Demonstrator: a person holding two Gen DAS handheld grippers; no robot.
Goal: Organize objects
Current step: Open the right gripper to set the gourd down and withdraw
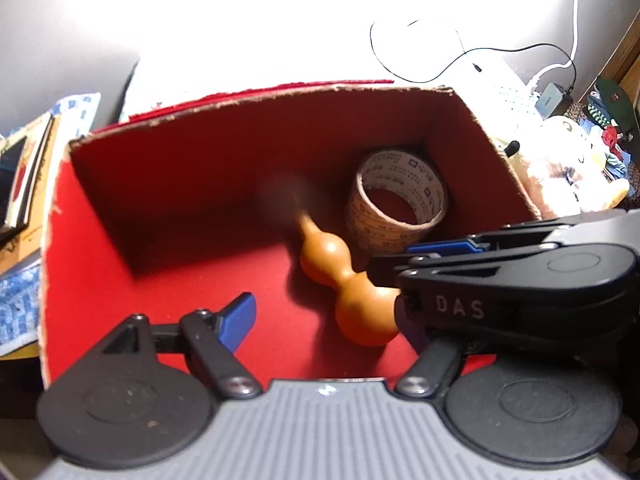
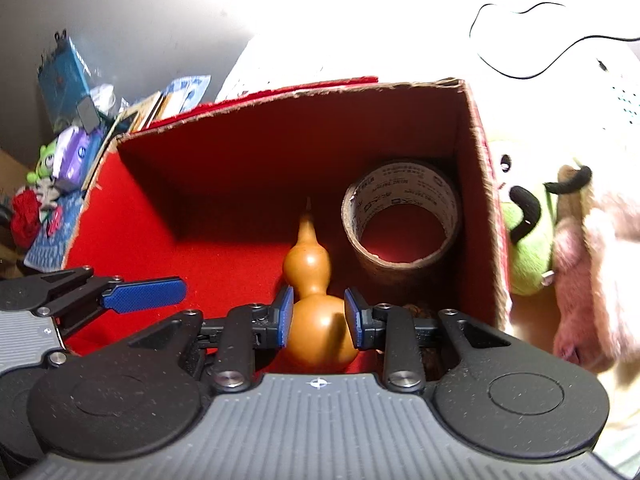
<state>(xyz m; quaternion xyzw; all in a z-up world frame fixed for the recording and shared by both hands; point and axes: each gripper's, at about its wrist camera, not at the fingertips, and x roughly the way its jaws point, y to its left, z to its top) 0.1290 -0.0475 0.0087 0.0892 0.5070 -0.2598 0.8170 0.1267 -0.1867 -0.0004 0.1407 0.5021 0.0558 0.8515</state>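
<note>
A red cardboard box (image 2: 224, 184) stands open at the top, with red inner walls and a raw brown rim, and both grippers reach into it from above. Outside its right wall lie plush toys (image 2: 532, 240), one green and one pink. On the left side of the box there is a pile of books and small packets (image 2: 76, 148).

Inside the box, in the far right corner, a roll of brown packing tape (image 2: 402, 220) rests tilted with its hole facing up.

Just beside the tape is a small orange-brown gourd (image 2: 316, 312) with a thin stem pointing to the back wall. The right gripper (image 2: 318, 320) has its two blue pads clamped on the lower, bigger bulb of the gourd, one pad at each side.

The left gripper (image 1: 316, 312) has its fingers wide apart and nothing is between them; its left blue pad (image 1: 236, 322) stands over the red floor, and its other finger is hidden behind the right gripper's black body.
</note>
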